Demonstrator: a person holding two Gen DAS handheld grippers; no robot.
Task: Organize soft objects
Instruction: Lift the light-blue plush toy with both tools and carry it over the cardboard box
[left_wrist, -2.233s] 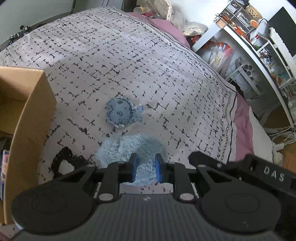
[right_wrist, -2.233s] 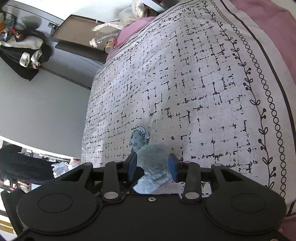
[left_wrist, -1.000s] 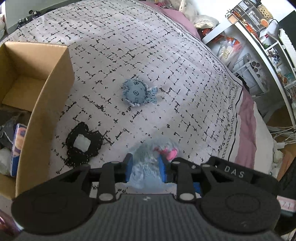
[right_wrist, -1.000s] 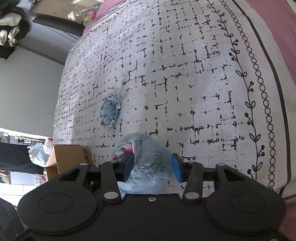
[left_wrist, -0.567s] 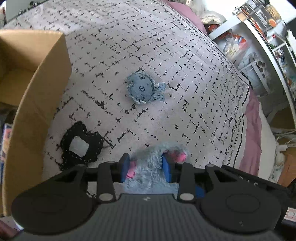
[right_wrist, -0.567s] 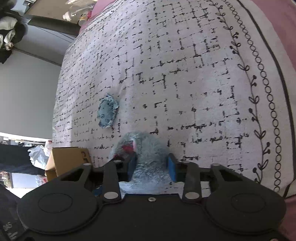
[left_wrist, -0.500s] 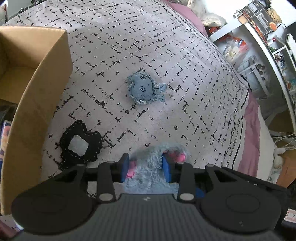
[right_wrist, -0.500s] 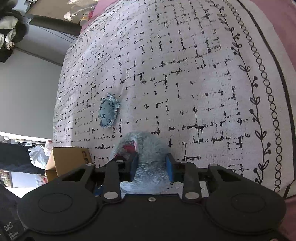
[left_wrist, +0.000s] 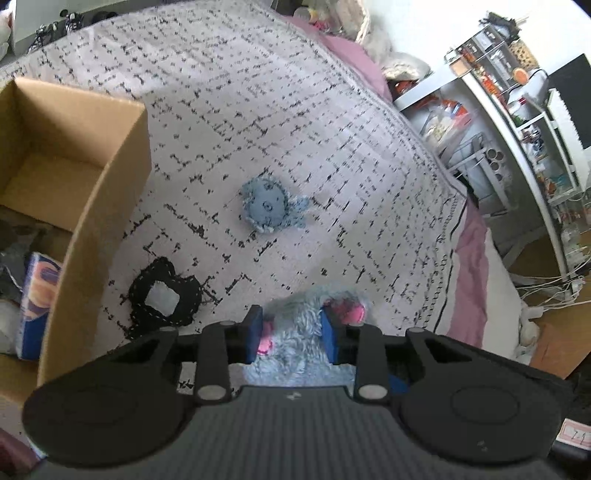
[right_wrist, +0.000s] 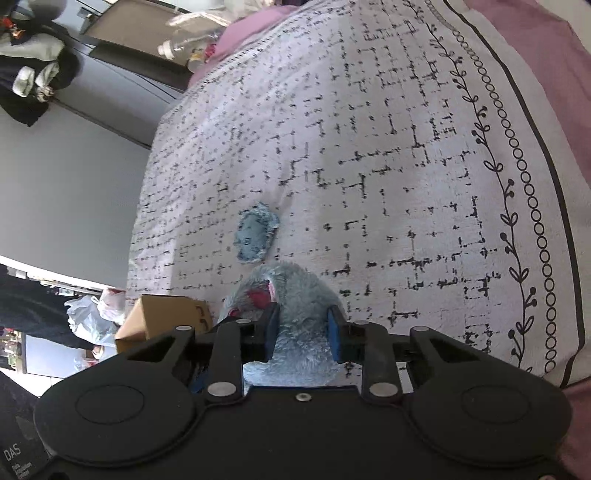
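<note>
The left gripper (left_wrist: 291, 334) has its blue pads pressed into the fluffy blue plush (left_wrist: 295, 343), and the right gripper (right_wrist: 301, 332) pinches the same toy from the other side, so both are closed on it and it hangs lifted above the bedspread (left_wrist: 258, 129). It looks light and very squashy (the fur bulges past the pads), so I judge a grip deep on the body holds better than one on the pink ears. Further out lie a small blue octopus toy (left_wrist: 267, 206) and a black-edged cloth piece (left_wrist: 164, 297), with the cardboard box (left_wrist: 110, 206) at the left edge of the bed
</note>
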